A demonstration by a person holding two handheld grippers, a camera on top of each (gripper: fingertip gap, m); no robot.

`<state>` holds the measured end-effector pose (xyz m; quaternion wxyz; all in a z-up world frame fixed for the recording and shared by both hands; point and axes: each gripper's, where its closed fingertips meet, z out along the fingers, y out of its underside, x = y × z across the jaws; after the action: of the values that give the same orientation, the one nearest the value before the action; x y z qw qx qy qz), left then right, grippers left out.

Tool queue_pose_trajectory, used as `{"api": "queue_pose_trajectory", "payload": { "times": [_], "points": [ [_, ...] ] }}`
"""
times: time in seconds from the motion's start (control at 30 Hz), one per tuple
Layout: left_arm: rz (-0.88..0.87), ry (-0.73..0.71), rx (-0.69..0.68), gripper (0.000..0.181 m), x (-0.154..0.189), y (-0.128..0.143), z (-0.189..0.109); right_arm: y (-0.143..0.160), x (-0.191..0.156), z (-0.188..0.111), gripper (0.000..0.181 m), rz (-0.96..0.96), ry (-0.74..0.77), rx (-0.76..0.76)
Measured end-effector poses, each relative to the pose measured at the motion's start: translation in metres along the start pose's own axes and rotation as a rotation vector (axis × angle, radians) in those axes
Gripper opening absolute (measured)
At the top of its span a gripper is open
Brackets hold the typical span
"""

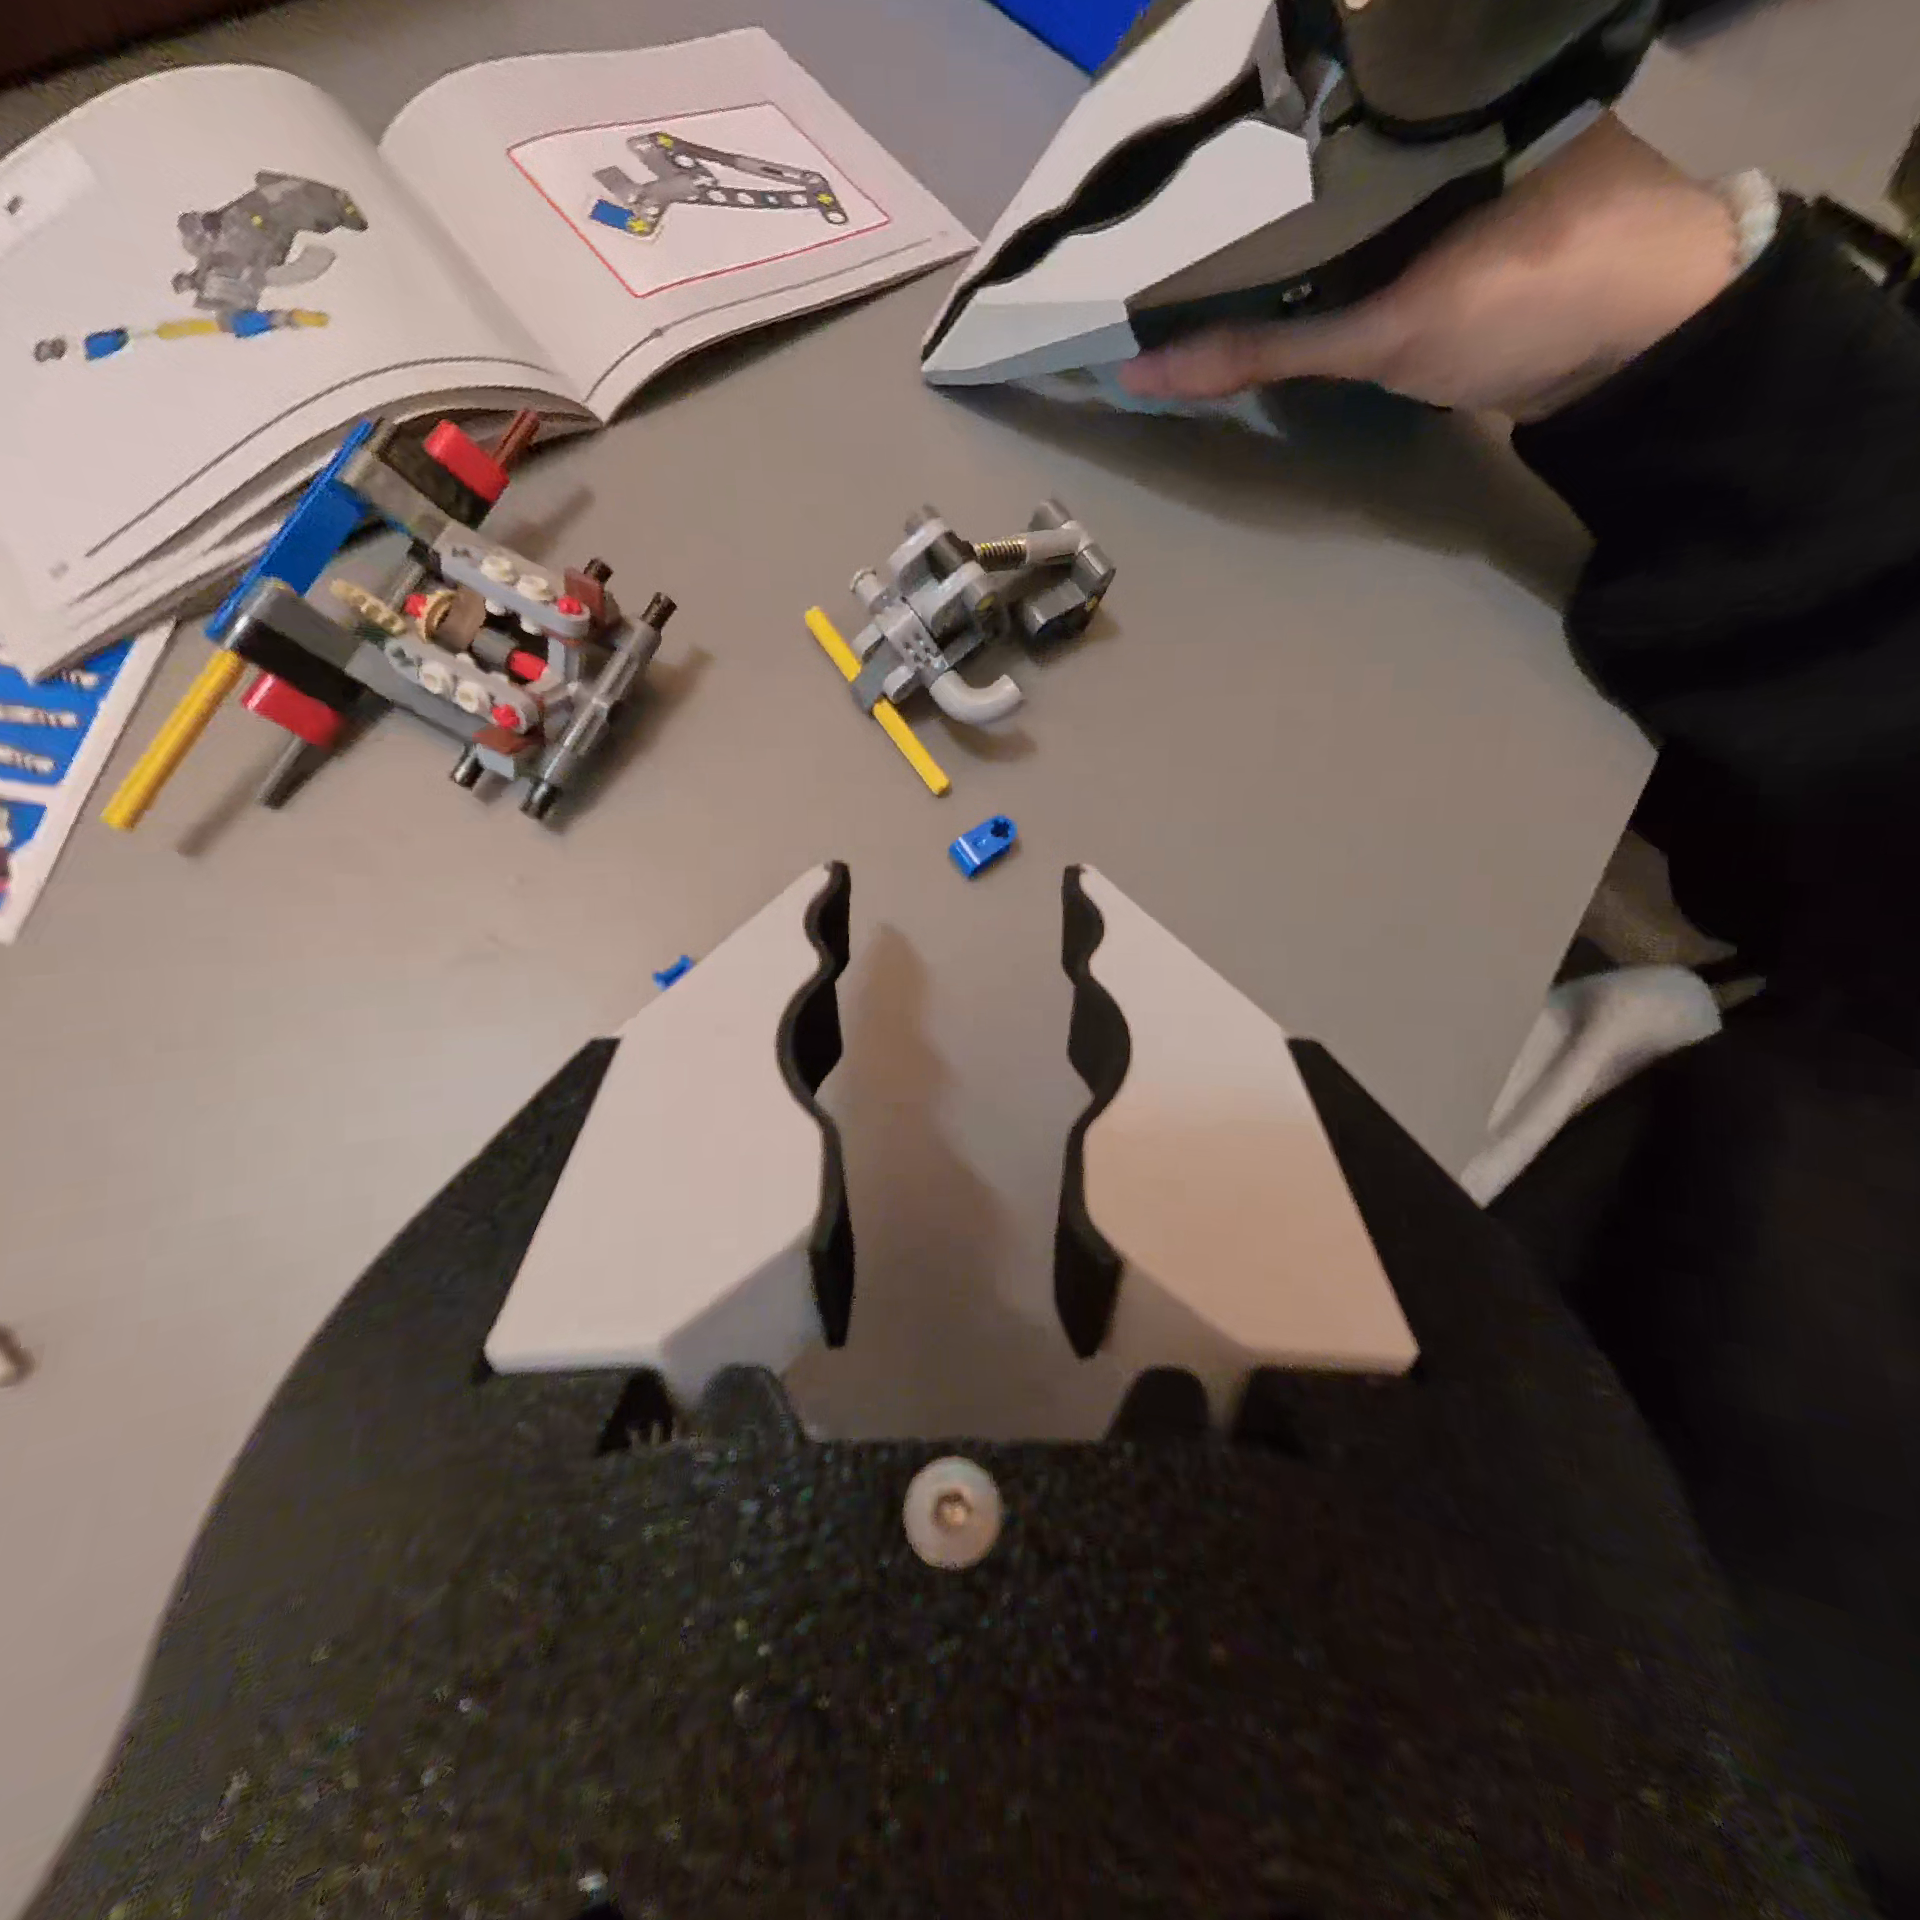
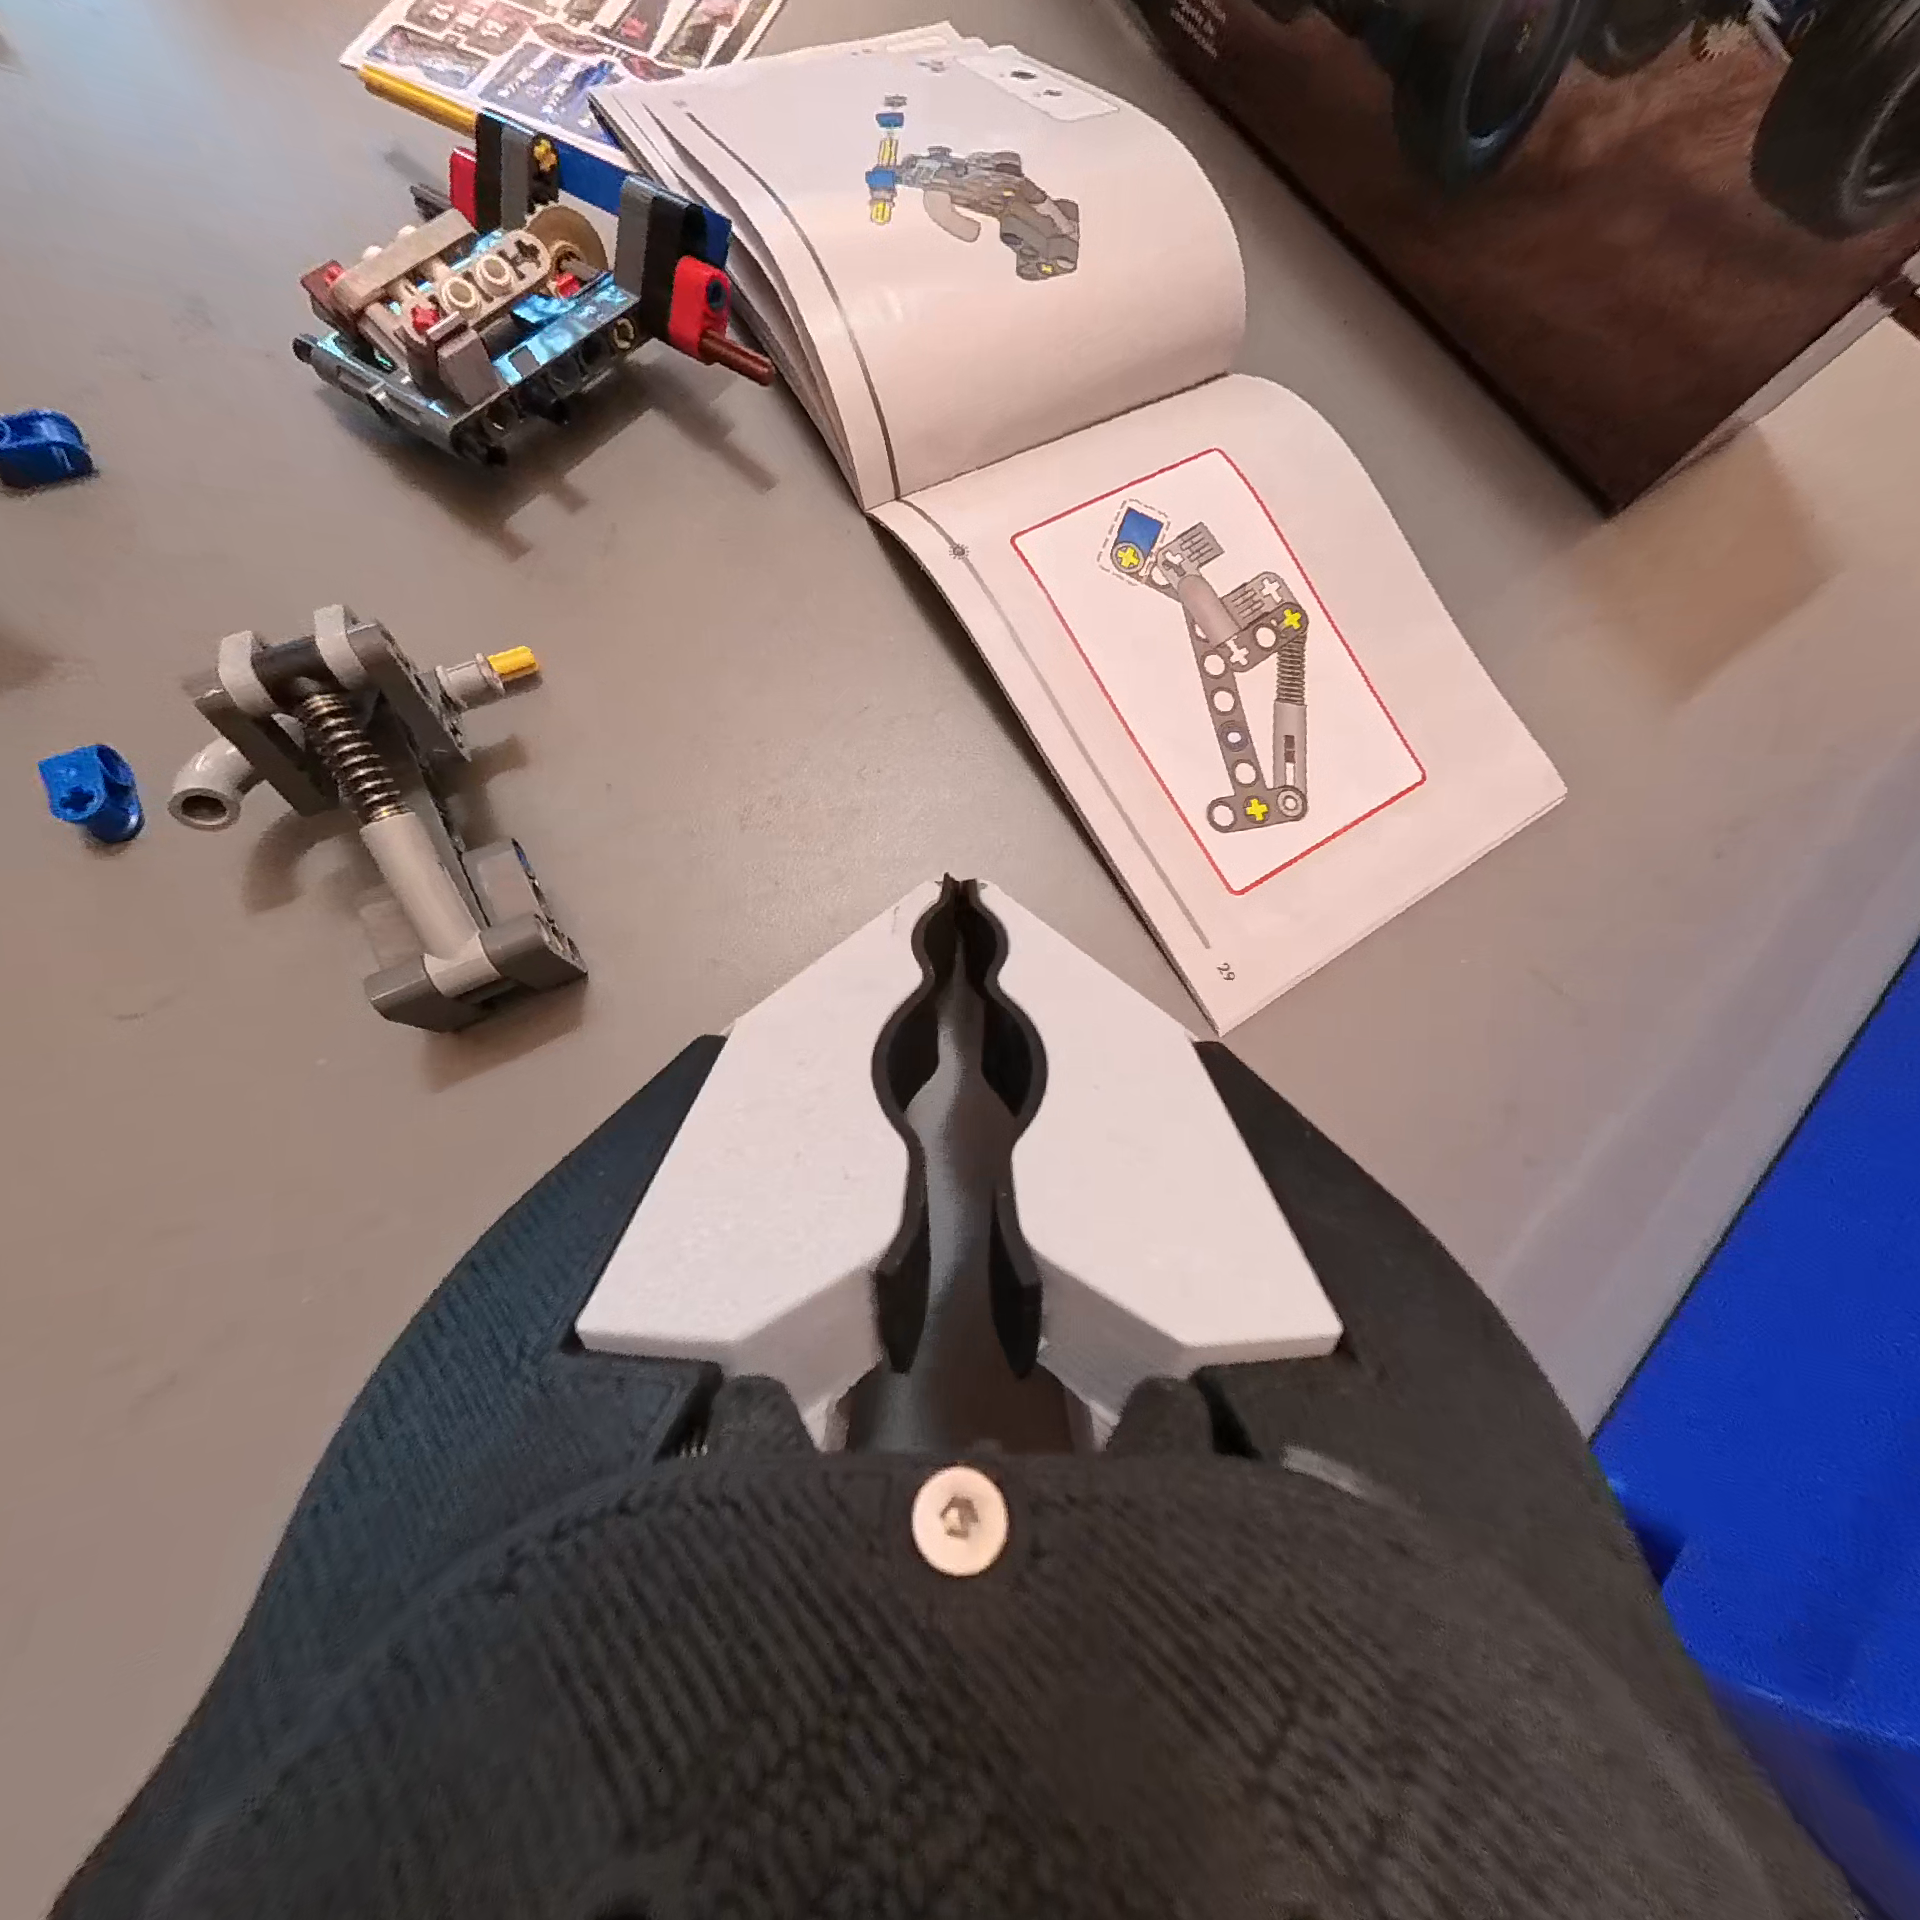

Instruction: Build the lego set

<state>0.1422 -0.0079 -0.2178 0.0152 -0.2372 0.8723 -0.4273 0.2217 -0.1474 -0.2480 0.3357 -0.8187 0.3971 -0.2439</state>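
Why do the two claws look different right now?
The left claw is open, with bare table showing between its fingers; the right claw is shut, tips touching. The left claw points at a little blue piece; the right claw points toward the open instruction booklet. Both have pale fingers with wavy black insides, and both hold nothing.

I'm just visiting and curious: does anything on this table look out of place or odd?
Little stands out. The larger Lego assembly is half tucked under the open instruction booklet, lifting its pages. Two small blue pieces lie loose on the table. Nothing looks damaged.
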Motion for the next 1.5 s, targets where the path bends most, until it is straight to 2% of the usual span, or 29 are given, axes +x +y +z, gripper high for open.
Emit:
{"api": "queue_pose_trajectory", "payload": {
  "times": [0.03, 0.17, 0.27, 0.57, 0.7, 0.8, 0.9, 1.07, 1.5],
  "points": [
    [-0.014, -0.005, 0.014, 0.038, 0.003, 0.001, 0.002, 0.000, 0.000, 0.000, 0.000, -0.005, 0.002, 0.000],
    [0.046, -0.080, -0.039, 0.037, 0.005, 0.012, 0.016, 0.000, 0.000, 0.000, 0.000, 0.004, -0.009, 0.000],
    [0.058, -0.073, -0.057, 0.036, 0.012, 0.016, 0.026, 0.000, 0.000, 0.000, 0.000, 0.010, -0.023, 0.001],
    [0.140, -0.125, -0.064, 0.025, 0.005, 0.013, 0.029, -0.001, -0.003, 0.000, 0.001, 0.013, -0.060, 0.005],
    [0.210, -0.118, -0.072, 0.024, 0.005, 0.012, 0.028, 0.000, -0.024, -0.006, 0.023, -0.032, -0.181, 0.020],
    [0.263, -0.127, -0.079, 0.024, -0.001, 0.015, 0.026, 0.002, -0.026, -0.009, 0.028, -0.015, -0.210, 0.015],
    [0.281, -0.109, -0.079, 0.019, -0.006, 0.018, 0.025, 0.004, -0.034, -0.012, 0.044, -0.042, -0.257, 0.017],
    [0.315, -0.059, -0.059, 0.016, -0.005, 0.017, 0.027, 0.006, -0.048, -0.018, 0.052, -0.124, -0.313, 0.029],
    [0.273, 0.035, -0.056, 0.008, -0.003, 0.018, 0.028, 0.008, -0.055, -0.021, 0.045, -0.139, -0.360, 0.028]
  ]
}}
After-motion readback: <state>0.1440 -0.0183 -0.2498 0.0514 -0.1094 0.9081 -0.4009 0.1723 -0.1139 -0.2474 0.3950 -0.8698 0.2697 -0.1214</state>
